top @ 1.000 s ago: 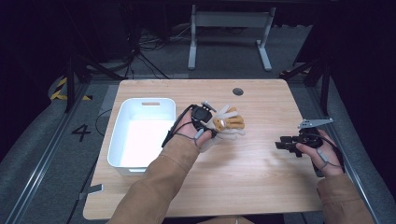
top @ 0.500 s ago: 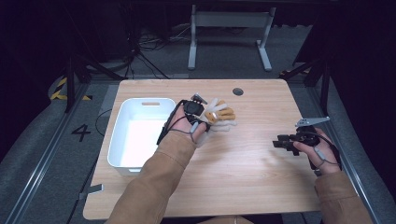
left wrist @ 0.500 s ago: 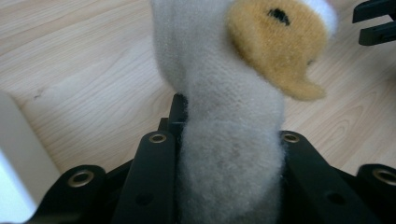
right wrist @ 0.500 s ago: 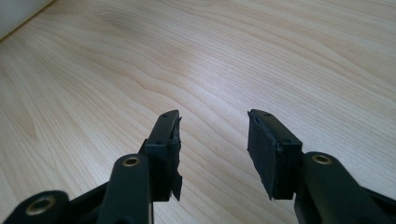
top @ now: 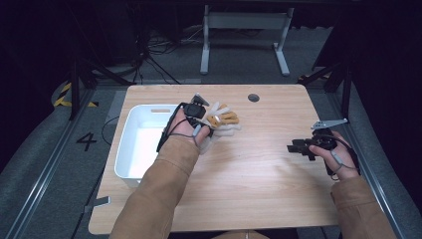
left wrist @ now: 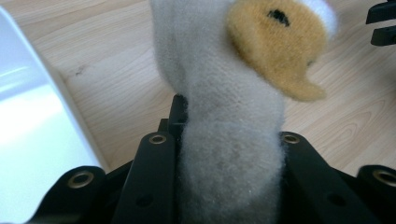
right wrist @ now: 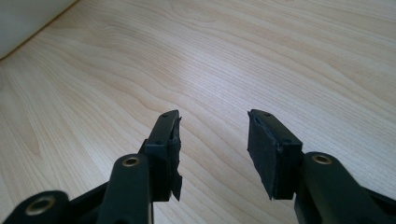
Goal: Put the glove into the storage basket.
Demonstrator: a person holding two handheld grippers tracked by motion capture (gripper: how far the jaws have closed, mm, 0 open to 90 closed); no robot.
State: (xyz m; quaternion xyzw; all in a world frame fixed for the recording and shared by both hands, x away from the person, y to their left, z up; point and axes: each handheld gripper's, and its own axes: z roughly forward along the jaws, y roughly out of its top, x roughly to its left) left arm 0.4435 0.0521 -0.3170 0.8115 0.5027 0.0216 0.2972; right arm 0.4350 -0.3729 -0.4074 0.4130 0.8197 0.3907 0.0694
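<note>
My left gripper (top: 201,117) has its fingers (left wrist: 154,177) clamped on the grey body of a plush toy (left wrist: 224,116), a soft grey-and-white thing with an orange patch. In the left gripper view the fabric bulges between the two black fingers, so I judge the hold firm. The toy sits just right of the white bin (top: 130,149), toward 3 o'clock from the bin's far corner, and I cannot tell whether it is lifted clear of the bench (top: 259,199) or brushing it.

My right gripper (top: 301,148) waits well apart at about 3 o'clock on the bench, its fingers (right wrist: 166,149) spread with nothing between them but bare wood.

As I read it, the pick-up is done and the placing is what remains. The bin looks empty from above, so nothing has gone in yet. What is left is to carry the toy toward 9 o'clock over the bin's rim and let go inside.
</note>
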